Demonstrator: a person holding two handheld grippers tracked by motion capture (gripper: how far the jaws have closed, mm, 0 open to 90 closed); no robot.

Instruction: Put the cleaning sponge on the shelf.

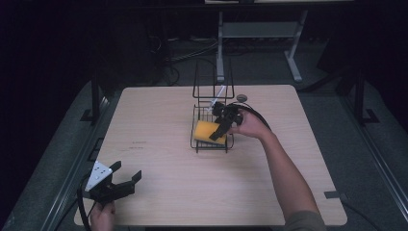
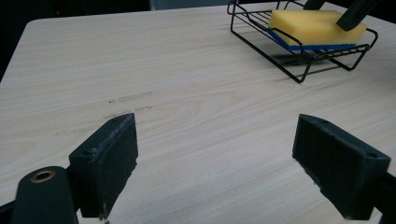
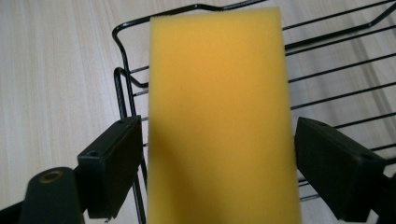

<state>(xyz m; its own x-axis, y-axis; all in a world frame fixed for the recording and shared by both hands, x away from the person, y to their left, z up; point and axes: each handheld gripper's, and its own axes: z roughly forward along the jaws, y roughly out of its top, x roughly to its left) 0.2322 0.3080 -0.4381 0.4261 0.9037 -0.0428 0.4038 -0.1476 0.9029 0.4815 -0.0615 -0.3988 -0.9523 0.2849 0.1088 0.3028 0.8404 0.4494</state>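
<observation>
A yellow sponge [image 1: 207, 130] with a blue underside [image 2: 313, 25] lies tilted in the low tray of a black wire rack [image 1: 211, 147] at the table's middle. My right gripper [image 1: 220, 131] reaches over the rack from the right. In the right gripper view it is open [image 3: 217, 163], with one jaw on each side of the sponge [image 3: 219, 116] and a thin gap on the left. My left gripper [image 1: 126, 172] hovers open near the front left corner of the table, nothing between its jaws [image 2: 215, 154]. It points toward the rack [image 2: 299, 70].
The rack's tall back frame [image 1: 213, 79] holds a pale, thin object [image 1: 219, 94] I cannot identify. A small round grey item [image 1: 241, 97] lies just behind the rack. Bare light wood table [image 1: 159, 115] spreads left and front. Table legs and cables are on the floor beyond.
</observation>
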